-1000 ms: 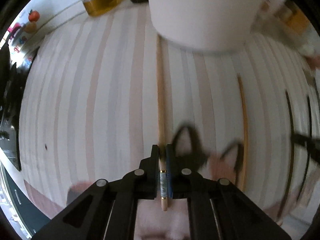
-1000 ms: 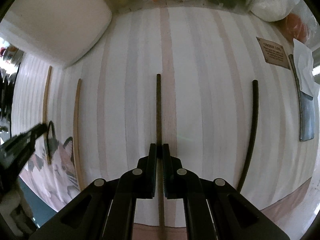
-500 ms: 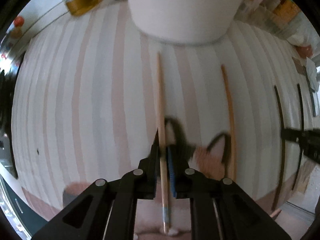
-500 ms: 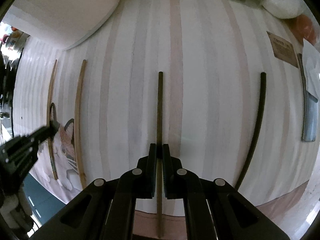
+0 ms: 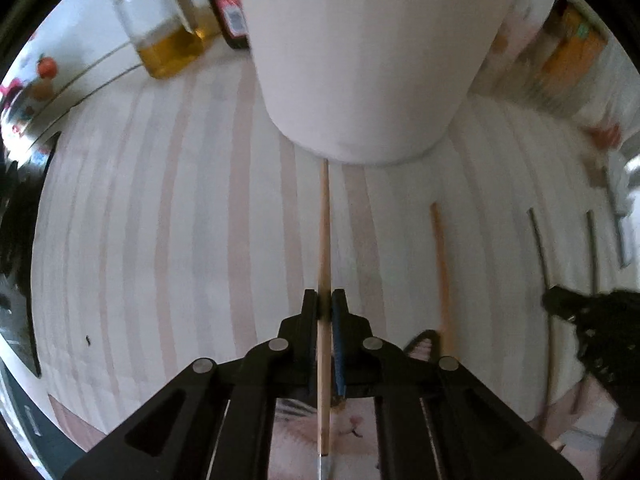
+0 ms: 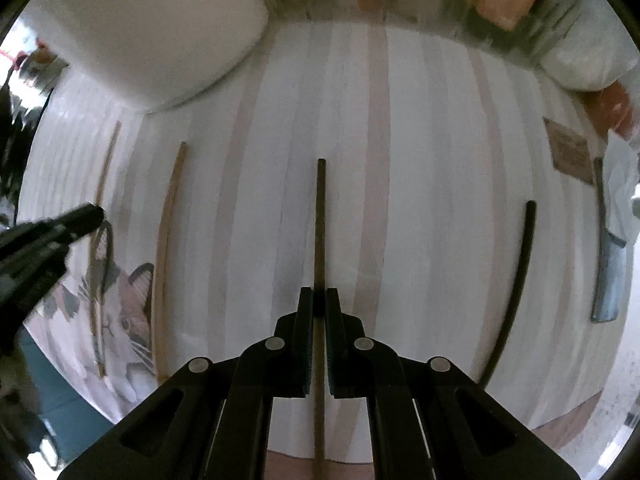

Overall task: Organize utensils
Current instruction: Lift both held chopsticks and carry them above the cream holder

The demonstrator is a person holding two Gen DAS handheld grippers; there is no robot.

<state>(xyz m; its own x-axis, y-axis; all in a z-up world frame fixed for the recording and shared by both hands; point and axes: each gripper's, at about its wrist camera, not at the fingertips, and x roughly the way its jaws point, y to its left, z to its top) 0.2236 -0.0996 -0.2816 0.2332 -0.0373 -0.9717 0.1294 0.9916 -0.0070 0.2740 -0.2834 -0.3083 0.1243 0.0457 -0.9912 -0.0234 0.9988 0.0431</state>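
Observation:
My left gripper (image 5: pixel 325 300) holds a light wooden chopstick (image 5: pixel 325 220) lengthwise, its jaws closing tight on it; the stick's far tip reaches the base of a white container (image 5: pixel 372 60). My right gripper (image 6: pixel 319 300) is shut on a dark chopstick (image 6: pixel 320 220) that points straight ahead over the striped cloth (image 6: pixel 420 160). A second wooden chopstick (image 6: pixel 168 240) and a second dark chopstick (image 6: pixel 520 272) lie flat on the cloth. The left gripper (image 6: pixel 94 214) shows at the left edge of the right wrist view. The right gripper (image 5: pixel 550 302) shows at the right edge of the left wrist view.
An oil bottle (image 5: pixel 168 32) and a dark bottle (image 5: pixel 230 12) stand behind the container. A cat-print mat (image 6: pixel 120 320) lies at the cloth's near left corner. A cleaver (image 6: pixel 610 280) and a small brown card (image 6: pixel 568 152) sit at the right. Packages line the back.
Both grippers have risen with their chopsticks, which now hang off the cloth. The left one has moved toward the white container, and the oil bottle has come back into view.

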